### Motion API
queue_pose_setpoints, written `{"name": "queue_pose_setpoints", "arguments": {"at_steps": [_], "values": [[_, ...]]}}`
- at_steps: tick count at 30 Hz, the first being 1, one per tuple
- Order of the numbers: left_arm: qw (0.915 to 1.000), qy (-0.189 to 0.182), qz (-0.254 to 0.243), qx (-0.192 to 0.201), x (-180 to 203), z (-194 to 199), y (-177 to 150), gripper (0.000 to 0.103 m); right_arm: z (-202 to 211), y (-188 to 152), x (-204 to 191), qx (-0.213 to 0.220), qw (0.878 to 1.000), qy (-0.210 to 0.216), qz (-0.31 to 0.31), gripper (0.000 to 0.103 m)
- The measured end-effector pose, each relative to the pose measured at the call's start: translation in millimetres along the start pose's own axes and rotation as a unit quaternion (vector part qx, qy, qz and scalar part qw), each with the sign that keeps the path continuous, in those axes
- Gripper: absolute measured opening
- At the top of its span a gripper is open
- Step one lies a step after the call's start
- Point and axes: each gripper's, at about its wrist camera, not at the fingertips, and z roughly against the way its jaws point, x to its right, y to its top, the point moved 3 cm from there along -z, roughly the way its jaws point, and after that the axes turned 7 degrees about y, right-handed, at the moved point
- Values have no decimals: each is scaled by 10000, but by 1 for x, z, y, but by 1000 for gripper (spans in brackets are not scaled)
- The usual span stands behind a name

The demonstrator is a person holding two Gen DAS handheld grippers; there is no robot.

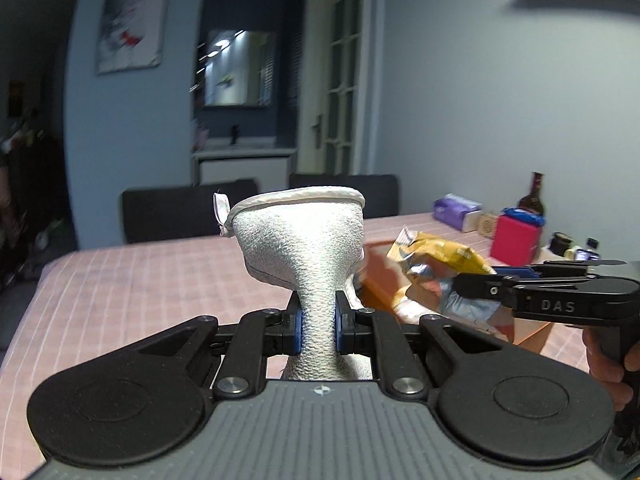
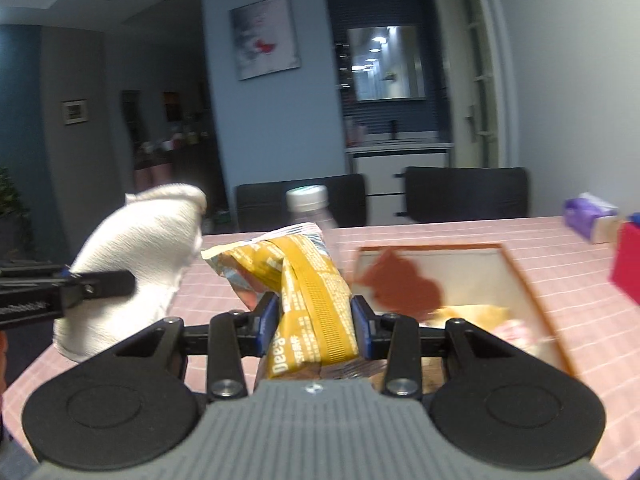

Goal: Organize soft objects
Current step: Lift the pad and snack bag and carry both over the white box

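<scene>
A white textured cloth (image 1: pixel 304 236) with a hemmed edge stands up above the pink checked table, pinched at its narrow middle by my left gripper (image 1: pixel 319 326), which is shut on it. The same cloth (image 2: pixel 140 248) shows at the left of the right wrist view, with the left gripper's fingers (image 2: pixel 100 284) across it. My right gripper (image 2: pixel 314 324) is shut on a yellow snack bag (image 2: pixel 308 280), held above the table; in the left wrist view the bag (image 1: pixel 436 256) hangs from the right gripper (image 1: pixel 460 286).
A wooden-framed tray (image 2: pixel 524 276) lies on the table to the right, with items in its near part. A clear bottle with a white cap (image 2: pixel 308 200) stands behind the bag. A red box (image 1: pixel 516 240), a purple tissue pack (image 1: pixel 456 208) and a dark bottle (image 1: pixel 534 196) stand far right. Two dark chairs (image 2: pixel 464 192) line the far edge.
</scene>
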Motion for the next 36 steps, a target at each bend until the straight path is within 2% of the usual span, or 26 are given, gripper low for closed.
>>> {"name": "queue_pose_setpoints", "arguments": {"at_steps": [6, 12, 15, 18, 22, 28, 31, 36], "values": [[9984, -374, -380, 166, 45, -24, 19, 16, 10, 16, 47, -273, 9984, -492, -103, 39], [9957, -611, -683, 95, 89, -55, 31, 16, -3, 39, 106, -603, 9940, -737, -548, 39], [9939, -520, -971, 31, 110, -76, 30, 16, -19, 44, 123, -808, 9918, -778, -619, 39], [9911, -540, -1188, -245, 128, -102, 28, 16, -43, 43, 129, -1041, 9897, -880, -439, 39], [9855, -193, -1593, -549, 145, -141, 22, 16, -76, 39, 135, -1360, 9846, -1095, -9, 39], [9732, 93, -2064, -1006, 156, -178, 6, 16, -126, 32, 153, -1768, 9739, -1337, 481, 39], [9657, 221, -2280, -1221, 161, -193, -2, 17, -141, 28, 159, -1844, 9737, -1250, 485, 40], [9566, 341, -2482, -1490, 161, -208, -11, 20, -154, 20, 152, -1981, 9691, -1200, 844, 40]]}}
